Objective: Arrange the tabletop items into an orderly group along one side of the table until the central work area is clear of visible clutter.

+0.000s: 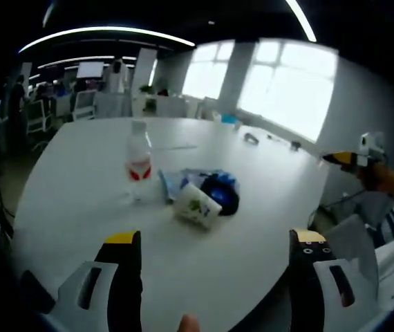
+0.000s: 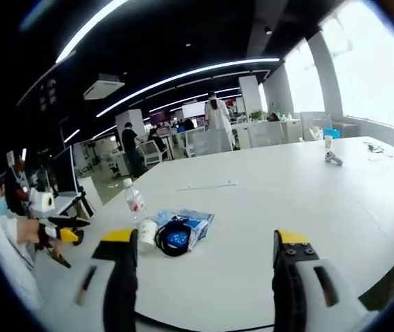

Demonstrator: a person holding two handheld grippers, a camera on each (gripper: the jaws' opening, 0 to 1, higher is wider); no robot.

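In the left gripper view, the left gripper (image 1: pixel 214 250) hovers over the near edge of the white surface (image 1: pixel 79 180), its fingers (image 1: pixel 124 270) spread wide apart and holding nothing. At about 12 o'clock from them sits a small cluster: a clear water bottle (image 1: pixel 139 166) with a red label stands upright at the cluster's 9 o'clock side, a white cup (image 1: pixel 197 205) lies tipped on its side at 6 o'clock, and a dark round coil (image 1: pixel 221 194) rests on a blue packet (image 1: pixel 183 180), touching the cup. The other gripper (image 1: pixel 352 160) enters at 3 o'clock, held in a hand beyond the surface's edge.

In the right gripper view, the right gripper (image 2: pixel 204 266) also has its fingers (image 2: pixel 290 277) released and empty above the surface (image 2: pixel 307 207). The bottle (image 2: pixel 134 200), cup (image 2: pixel 146 235), coil (image 2: pixel 175 238) and packet (image 2: pixel 193 223) lie at 11 o'clock from them, near the surface's edge. A few small objects (image 2: pixel 332 158) lie far off at 1 o'clock.
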